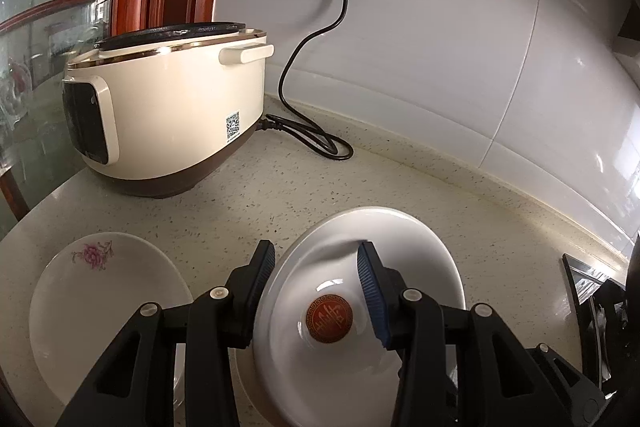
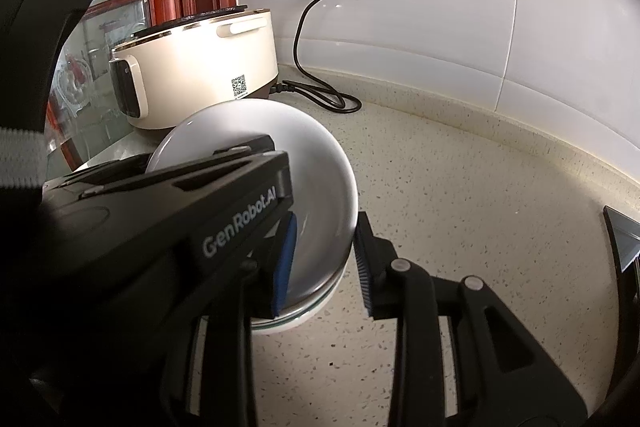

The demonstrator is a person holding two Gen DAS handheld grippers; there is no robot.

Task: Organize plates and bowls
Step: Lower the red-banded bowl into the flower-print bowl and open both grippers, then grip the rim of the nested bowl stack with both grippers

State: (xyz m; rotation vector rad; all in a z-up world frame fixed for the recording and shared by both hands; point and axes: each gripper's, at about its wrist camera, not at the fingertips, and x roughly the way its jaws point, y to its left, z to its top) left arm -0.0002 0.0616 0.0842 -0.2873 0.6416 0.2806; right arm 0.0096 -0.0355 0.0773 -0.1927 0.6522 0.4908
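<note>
- The white bowl (image 1: 360,311) sat on a stack on the counter (image 1: 280,183), beside a flowered plate (image 1: 104,299).
- The left gripper (image 1: 316,291) straddled its rim, apparently loose.
- The right gripper (image 2: 326,263) stood released around the rim.

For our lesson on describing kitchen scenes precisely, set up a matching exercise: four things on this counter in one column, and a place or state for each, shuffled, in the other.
Things:
1. Cream-coloured rice cooker
2. White plate with pink flower print
3. White bowl with red round emblem
4. Black power cord

Descriptions:
A. Plugged into a gold wall socket
B. Between the left gripper's fingers
C. Flat on the counter, far left
D. Beside the red-brown wooden frame

Pairs: 1-D, 2-C, 3-B, 4-A
</note>
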